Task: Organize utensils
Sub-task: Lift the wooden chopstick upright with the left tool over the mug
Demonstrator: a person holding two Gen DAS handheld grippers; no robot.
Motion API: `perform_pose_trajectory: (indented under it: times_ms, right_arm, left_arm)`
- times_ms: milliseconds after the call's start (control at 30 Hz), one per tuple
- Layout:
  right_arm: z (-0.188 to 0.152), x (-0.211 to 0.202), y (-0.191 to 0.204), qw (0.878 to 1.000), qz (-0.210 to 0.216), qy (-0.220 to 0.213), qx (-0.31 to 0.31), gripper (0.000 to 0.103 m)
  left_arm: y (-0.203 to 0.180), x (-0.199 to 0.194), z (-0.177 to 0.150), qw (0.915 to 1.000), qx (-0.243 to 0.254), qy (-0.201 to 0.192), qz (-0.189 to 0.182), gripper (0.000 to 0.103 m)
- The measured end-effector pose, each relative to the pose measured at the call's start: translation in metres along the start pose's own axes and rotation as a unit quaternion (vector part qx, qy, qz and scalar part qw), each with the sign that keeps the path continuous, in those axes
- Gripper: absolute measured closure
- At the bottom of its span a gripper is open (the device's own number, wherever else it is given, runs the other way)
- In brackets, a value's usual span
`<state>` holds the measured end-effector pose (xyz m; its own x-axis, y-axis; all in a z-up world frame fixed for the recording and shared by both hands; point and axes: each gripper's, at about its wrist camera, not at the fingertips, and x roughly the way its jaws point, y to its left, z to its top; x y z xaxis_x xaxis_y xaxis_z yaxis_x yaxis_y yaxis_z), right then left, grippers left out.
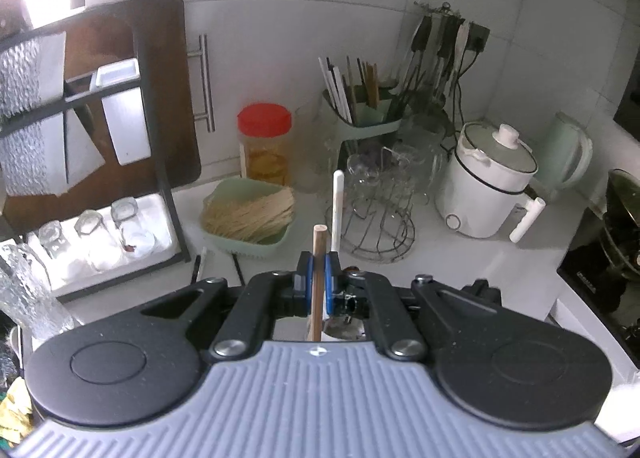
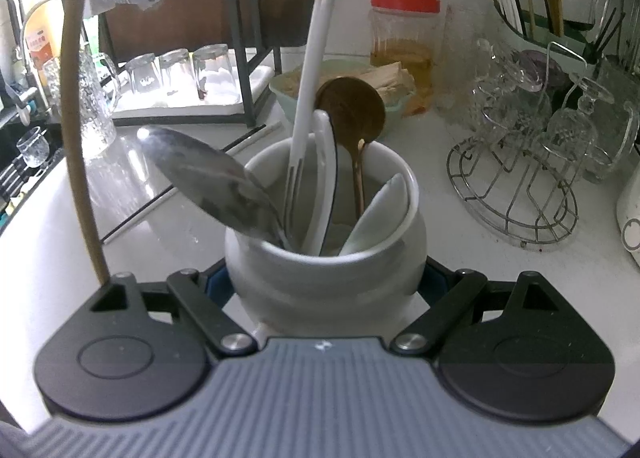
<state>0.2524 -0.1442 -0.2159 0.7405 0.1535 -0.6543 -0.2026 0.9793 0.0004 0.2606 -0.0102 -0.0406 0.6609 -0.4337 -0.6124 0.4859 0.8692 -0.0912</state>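
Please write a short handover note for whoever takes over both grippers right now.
Left gripper: shut on a wooden stick handle, upright between the pads.
Right gripper: clamped around the white ceramic jar on the counter.
Jar holds a steel spoon, white utensils and a brown ladle.
Left: place the wooden piece; loose chopsticks lie on the counter behind the jar.
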Motion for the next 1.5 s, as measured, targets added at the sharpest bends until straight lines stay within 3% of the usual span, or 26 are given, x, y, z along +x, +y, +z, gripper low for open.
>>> perform_pose_trajectory:
  times_ms: [633,867,1167,1500]
  right_arm:
    - [0.002,0.001,0.001,1.000,-0.003,0.005,-0.003,0.011]
    - [0.002,0.000,0.002,1.000,-0.003,0.004,-0.002,0.012]
    - [0.001,-0.001,0.003,1.000,-0.002,0.001,-0.004,0.011]
    - [0.000,-0.001,0.002,1.000,0.000,0.000,-0.007,0.011]
  left_arm:
    - [-0.014,-0.053,0.054,0.9965,0.031,-0.077,0.014,0.096]
    - [-0.015,-0.047,0.070,0.9941,0.061,-0.085,0.030,0.096]
    - [-0.023,-0.044,0.093,0.9914,0.052,-0.119,0.013,0.096]
    - [-0.042,-0.019,0.084,0.9936,0.052,-0.100,-0.013,0.096]
